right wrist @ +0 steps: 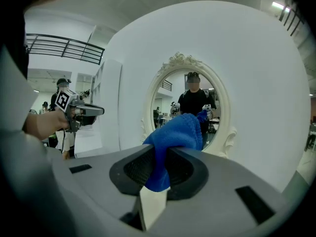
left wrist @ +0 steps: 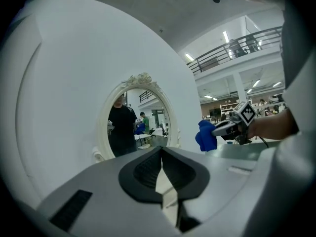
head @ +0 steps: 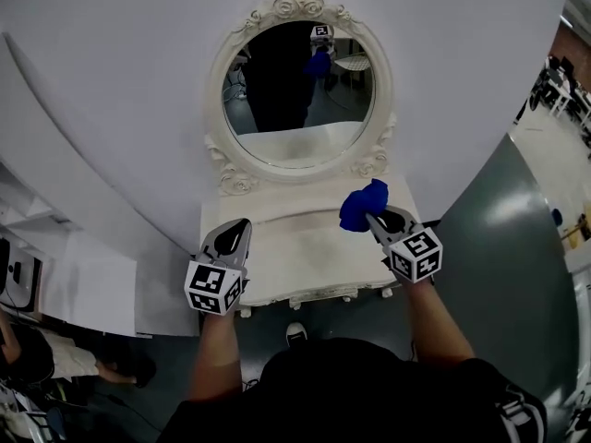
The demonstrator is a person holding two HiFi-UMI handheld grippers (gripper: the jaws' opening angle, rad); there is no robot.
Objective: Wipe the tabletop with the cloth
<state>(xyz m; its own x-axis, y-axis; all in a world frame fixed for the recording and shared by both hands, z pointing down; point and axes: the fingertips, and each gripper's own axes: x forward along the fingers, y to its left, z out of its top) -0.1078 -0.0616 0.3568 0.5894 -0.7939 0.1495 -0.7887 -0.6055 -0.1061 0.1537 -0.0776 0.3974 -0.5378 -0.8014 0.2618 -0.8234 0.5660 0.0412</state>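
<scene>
Head view: right claw (head: 377, 220) grips the blue cloth (head: 363, 204), seemingly just above the white worktop's (head: 295, 247) right rear, below the mirror (head: 300, 90). Left claw (head: 235, 229) hovers over the left edge.
Left gripper view: left claw pinched together, empty.
Right gripper view: right claw clamped on cloth.
Wiping looks not yet begun. Next: press the cloth down flat.

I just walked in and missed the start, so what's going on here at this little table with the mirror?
A person stands at a white table with an oval mirror, a gripper in each hand. The right gripper clamps a blue cloth in its jaws over the table's right rear part. The left gripper, jaws together and empty, is over the left front edge. Whether the cloth touches the table is unclear.
</scene>
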